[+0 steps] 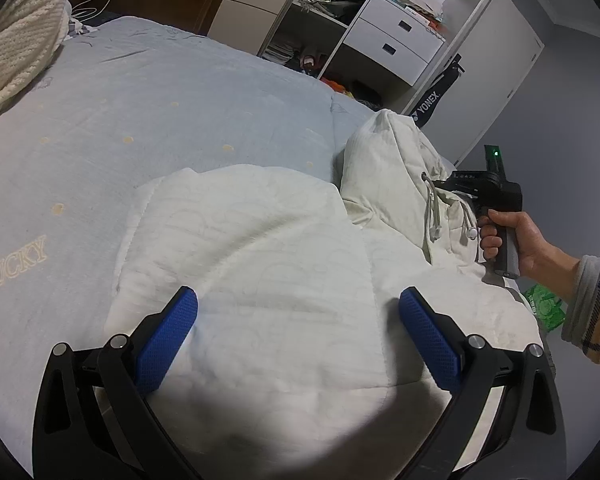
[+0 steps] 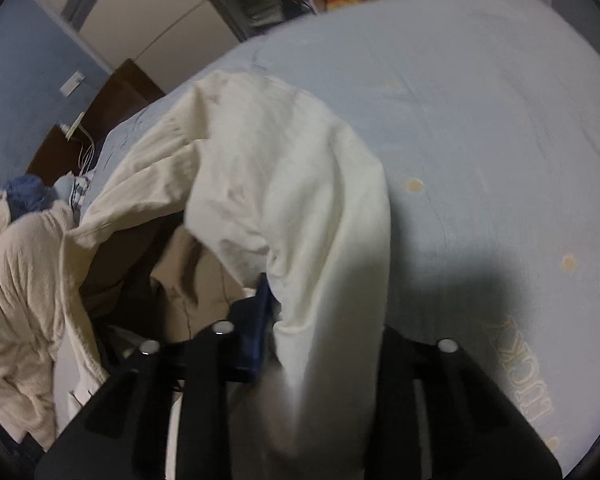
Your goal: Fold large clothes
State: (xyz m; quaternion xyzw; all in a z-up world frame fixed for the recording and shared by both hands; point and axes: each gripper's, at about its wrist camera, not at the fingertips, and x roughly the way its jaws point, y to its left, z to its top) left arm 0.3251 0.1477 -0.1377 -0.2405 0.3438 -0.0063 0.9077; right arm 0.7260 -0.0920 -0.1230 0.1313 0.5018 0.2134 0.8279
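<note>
In the lower middle of the left wrist view, a cream hooded sweatshirt (image 1: 252, 248) is being shown spread over a pale blue bedspread (image 1: 148, 92). The left gripper (image 1: 298, 320) is being held just above the cloth, with its blue pads (image 1: 168, 340) spread wide apart and nothing between them. At the right of this frame, the hood (image 1: 384, 160) is being seen bunched up, with two drawstrings (image 1: 434, 216) hanging down from it. Just beside the hood, the black right gripper (image 1: 488, 188) is being held by a hand (image 1: 512, 236) in a grey cuff and a yellow checked sleeve (image 1: 596, 320).

In the right wrist view, a fold of the same sweatshirt (image 2: 292, 184) is being pinched in the right gripper (image 2: 284, 320). The jaws are being kept nearly shut on the cloth. Only one blue pad (image 2: 260, 312) is being seen; the other is being hidden by the cloth. The picture is blurred here.

At the upper left of the left wrist frame, a fluffy cream blanket (image 1: 16, 40) is being seen on the bed. At the upper right, white drawers (image 1: 396, 36) and a black Yonex bag (image 1: 436, 96) are being seen. The word LUCKY (image 1: 16, 260) is being seen sewn on the bedspread at the left edge.
</note>
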